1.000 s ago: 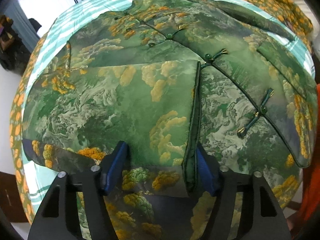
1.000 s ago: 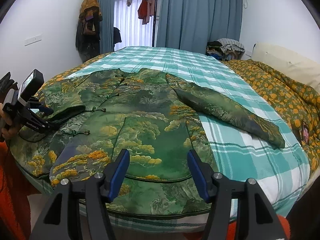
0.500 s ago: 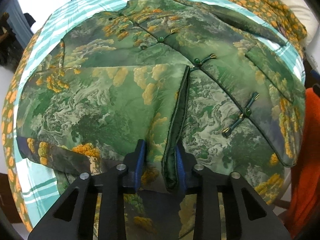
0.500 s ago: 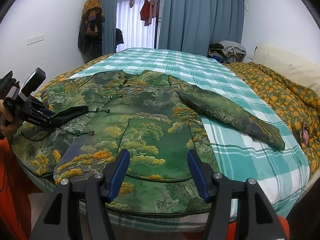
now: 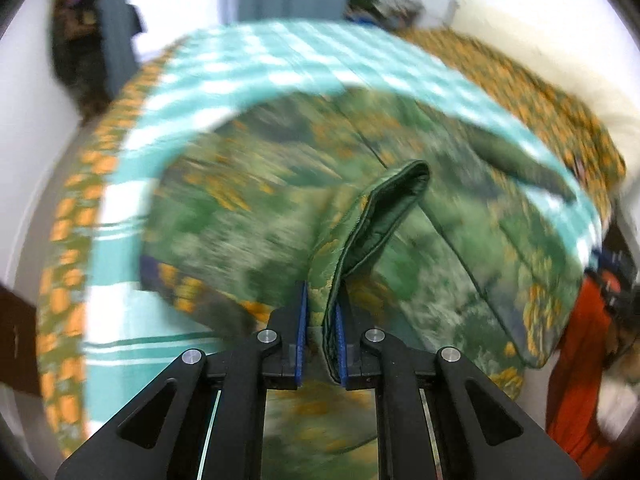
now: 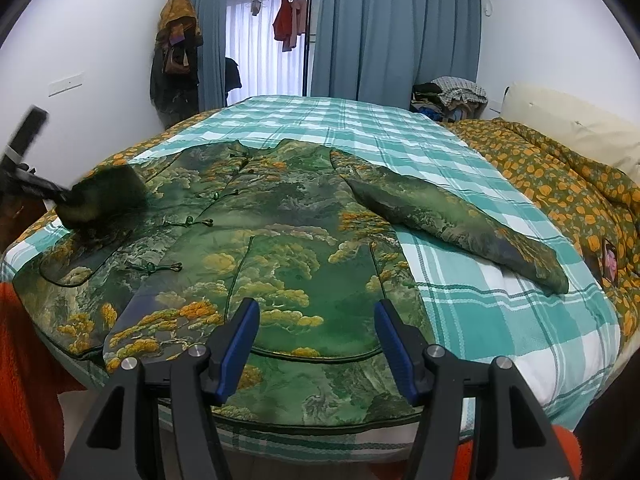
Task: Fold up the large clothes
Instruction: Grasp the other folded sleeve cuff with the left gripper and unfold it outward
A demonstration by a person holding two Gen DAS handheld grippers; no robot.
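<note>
A large green jacket (image 6: 288, 240) with gold cloud print and knot buttons lies spread front-up on the bed. My left gripper (image 5: 322, 344) is shut on the cuff of its sleeve (image 5: 372, 216) and holds it lifted above the jacket; the view is blurred by motion. In the right wrist view the left gripper (image 6: 60, 196) shows at the far left with the raised sleeve (image 6: 104, 196). My right gripper (image 6: 316, 340) is open and empty, above the jacket's hem near the bed's front edge. The other sleeve (image 6: 452, 220) lies flat, stretched out to the right.
The bed has a teal plaid sheet (image 6: 500, 304) and an orange-flowered quilt (image 6: 560, 184) bunched along the right. A pillow (image 6: 568, 120) lies at the far right. Coats (image 6: 176, 60) hang on the left wall. Clothes (image 6: 448, 96) are piled beyond the bed.
My left gripper closed on the sleeve cuff and lifted it off the jacket, swinging upward. My right gripper stayed open and drew back slightly.
</note>
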